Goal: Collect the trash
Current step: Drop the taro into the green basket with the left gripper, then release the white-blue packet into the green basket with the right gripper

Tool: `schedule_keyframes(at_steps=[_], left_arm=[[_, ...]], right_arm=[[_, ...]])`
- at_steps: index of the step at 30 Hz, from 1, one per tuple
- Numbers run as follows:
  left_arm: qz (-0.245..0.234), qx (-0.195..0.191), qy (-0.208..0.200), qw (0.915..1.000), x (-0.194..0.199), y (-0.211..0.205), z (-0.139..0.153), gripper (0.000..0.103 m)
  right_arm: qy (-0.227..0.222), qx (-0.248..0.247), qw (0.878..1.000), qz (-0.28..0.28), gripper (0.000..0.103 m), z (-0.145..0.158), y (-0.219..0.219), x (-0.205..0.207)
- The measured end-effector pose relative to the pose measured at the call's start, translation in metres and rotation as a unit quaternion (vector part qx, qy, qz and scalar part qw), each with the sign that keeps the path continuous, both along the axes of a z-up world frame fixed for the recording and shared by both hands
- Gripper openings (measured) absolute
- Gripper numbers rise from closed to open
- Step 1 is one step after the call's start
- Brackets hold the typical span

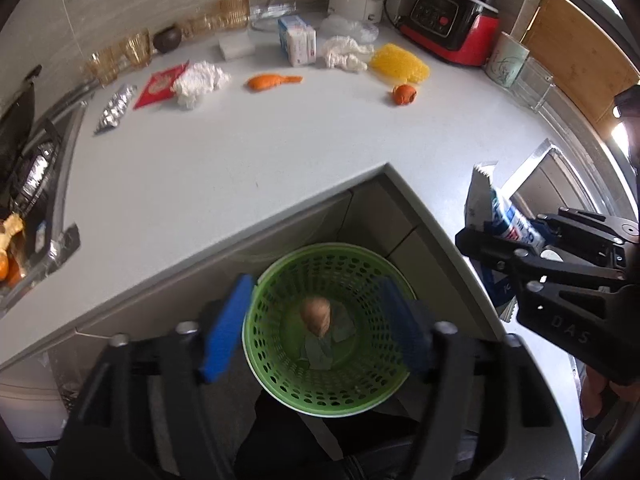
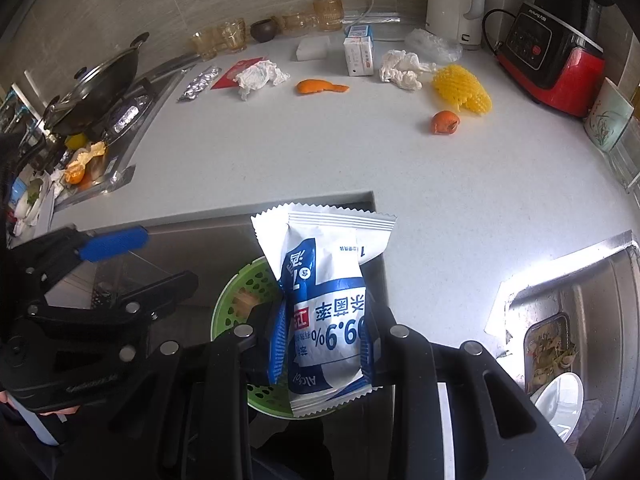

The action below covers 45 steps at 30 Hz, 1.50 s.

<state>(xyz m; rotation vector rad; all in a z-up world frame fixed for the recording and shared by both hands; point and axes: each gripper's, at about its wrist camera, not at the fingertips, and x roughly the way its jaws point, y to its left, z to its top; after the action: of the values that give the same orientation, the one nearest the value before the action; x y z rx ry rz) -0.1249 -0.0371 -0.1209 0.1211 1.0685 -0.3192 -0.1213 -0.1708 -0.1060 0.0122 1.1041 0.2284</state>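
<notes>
Green bin stands on the floor below the table edge, in the corner notch, so both hands can drop things straight down into it. Left tongs hang above the bin mouth, released, nothing between the blue pads; a brownish scrap already lies at the bin bottom. Right tongs are clenched on a white-and-blue wipe packet, gripped near its lower half, top end sticking up. The packet sits partly over the bin rim, just beside the left tongs. Judgement: packet goes in next. Tissue, orange peel and yellow netting lie far back on the table, well apart from both tongs.
</notes>
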Motion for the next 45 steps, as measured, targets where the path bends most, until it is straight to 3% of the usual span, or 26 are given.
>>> schedule_keyframes(at_steps=[6, 13, 15, 27, 29, 33, 40, 45], left_arm=[[0.009, 0.012, -0.016, 0.9998, -0.001, 0.004, 0.01, 0.083], [0.043, 0.021, -0.025, 0.9985, 0.003, 0.026, 0.019, 0.087], [0.058, 0.026, -0.031, 0.9975, 0.004, 0.035, 0.022, 0.093], [0.11, 0.03, -0.04, 0.9927, 0.007, 0.069, 0.03, 0.095], [0.111, 0.029, -0.038, 0.9926, 0.007, 0.069, 0.029, 0.095], [0.111, 0.033, -0.037, 0.9926, 0.007, 0.07, 0.027, 0.095], [0.116, 0.03, -0.034, 0.9922, 0.009, 0.073, 0.026, 0.095], [0.118, 0.028, -0.033, 0.992, 0.011, 0.074, 0.026, 0.095]], right_arm=[[-0.006, 0.005, 1.0, 0.008, 0.031, 0.003, 0.005, 0.0], [-0.004, 0.008, 1.0, 0.02, 0.031, 0.002, 0.014, 0.0], [0.001, 0.008, 1.0, 0.025, 0.031, -0.001, 0.017, 0.0], [0.034, 0.007, 0.997, 0.074, 0.032, -0.024, 0.051, -0.006], [0.037, 0.007, 0.996, 0.077, 0.039, -0.026, 0.054, -0.005], [0.036, 0.003, 0.997, 0.075, 0.073, -0.026, 0.059, -0.002], [0.037, -0.004, 0.997, 0.07, 0.078, -0.025, 0.06, 0.003], [0.029, -0.003, 0.998, 0.048, 0.087, -0.02, 0.054, 0.007]])
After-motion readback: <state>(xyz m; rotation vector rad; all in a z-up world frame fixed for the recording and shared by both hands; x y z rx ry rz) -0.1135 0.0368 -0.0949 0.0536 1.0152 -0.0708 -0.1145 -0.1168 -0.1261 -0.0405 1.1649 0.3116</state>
